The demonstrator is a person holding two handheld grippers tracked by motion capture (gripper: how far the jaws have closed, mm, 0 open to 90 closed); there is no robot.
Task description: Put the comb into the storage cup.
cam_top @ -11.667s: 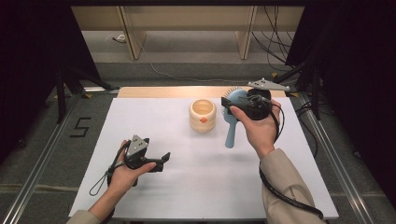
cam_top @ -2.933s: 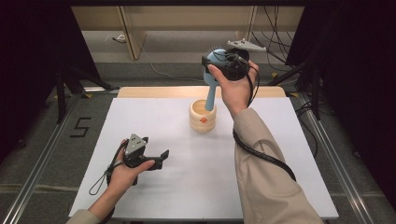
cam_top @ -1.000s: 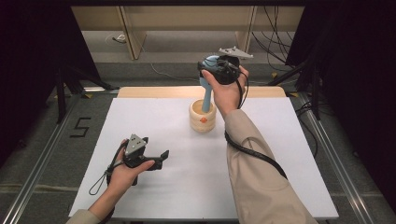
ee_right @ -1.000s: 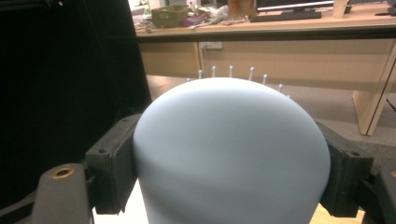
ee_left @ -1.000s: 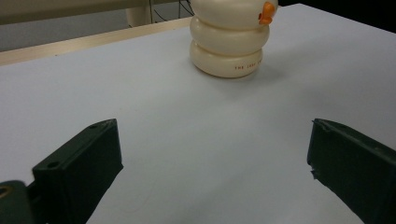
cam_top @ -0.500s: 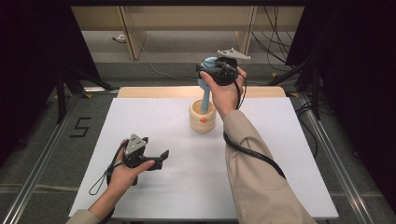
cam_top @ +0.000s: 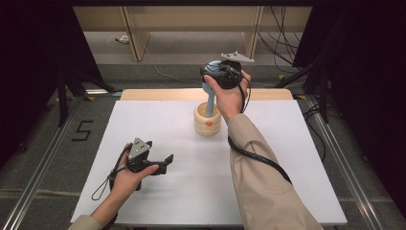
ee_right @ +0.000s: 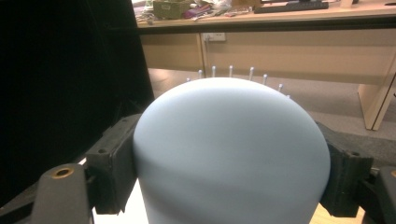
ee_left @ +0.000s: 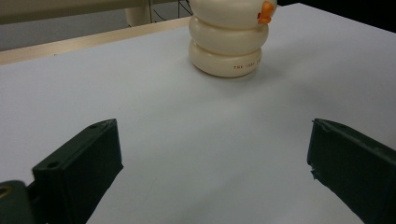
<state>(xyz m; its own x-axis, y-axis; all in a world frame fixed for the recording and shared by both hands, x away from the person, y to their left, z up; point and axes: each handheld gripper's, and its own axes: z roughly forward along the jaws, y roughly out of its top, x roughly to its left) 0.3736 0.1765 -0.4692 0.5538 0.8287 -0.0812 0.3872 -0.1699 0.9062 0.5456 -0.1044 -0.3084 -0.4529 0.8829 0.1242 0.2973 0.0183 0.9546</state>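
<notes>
A cream ringed holder with an orange dot stands at the table's far middle; in the left gripper view the holder sits ahead of the jaws. My right gripper is raised above it, shut on the head of a light blue brush. Its fingers press both sides of the head, and bristle pins show behind the top. The brush handle hangs down with its lower end in the holder's opening. My left gripper rests on the table near left, open, nothing between its jaws.
The white table top has a wooden strip along its far edge. The right gripper's cable trails down beside the right sleeve. Desk legs and cables stand on the floor beyond the table.
Since the earliest frame the right gripper has carried the brush from the table beside the holder up over it, handle down. Over the last second nothing visibly moved. The left gripper stayed put.
</notes>
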